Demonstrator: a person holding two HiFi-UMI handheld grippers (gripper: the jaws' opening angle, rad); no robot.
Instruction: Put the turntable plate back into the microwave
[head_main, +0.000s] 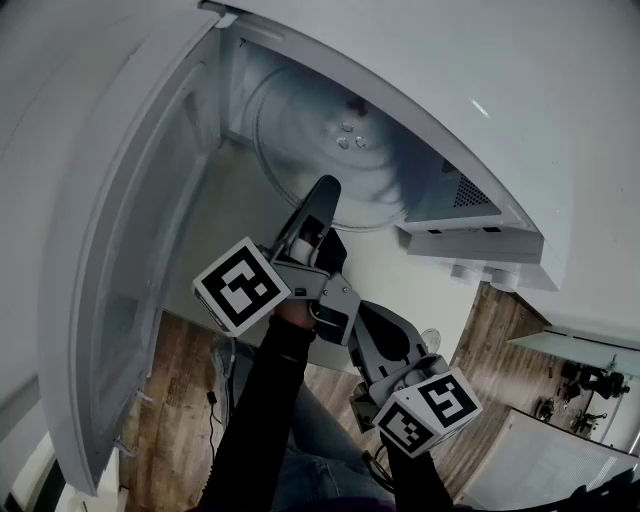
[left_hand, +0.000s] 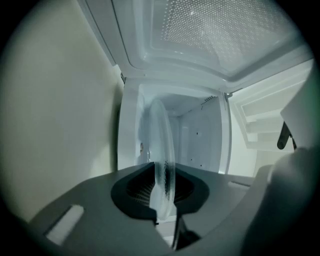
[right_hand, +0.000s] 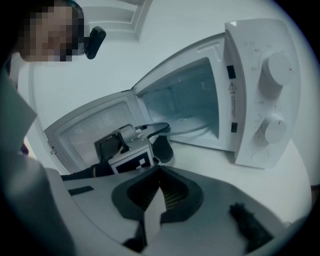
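A white tabletop (head_main: 410, 280) carries a white microwave (head_main: 480, 130), whose door (head_main: 140, 230) is swung fully open to the left in the head view. A wood-plank floor (head_main: 180, 370) is seen below the tabletop edge, and pale furniture stands at the lower right. Two round dials (right_hand: 277, 67) are shown on the microwave's front panel in the right gripper view.

The plate (head_main: 320, 140) is a round disc of clear glass, marked by concentric rings and three small bumps near its centre. It is shown largely inside the cavity, its near rim reaching out past the opening; whether it rests on the cavity floor cannot be told. The near rim is clamped between the fingers of the left gripper (head_main: 322, 190), and the plate is seen edge-on in that gripper's view.

The right gripper (right_hand: 160, 187) is held back from the microwave, well apart from the plate, with its fingers closed together on nothing.
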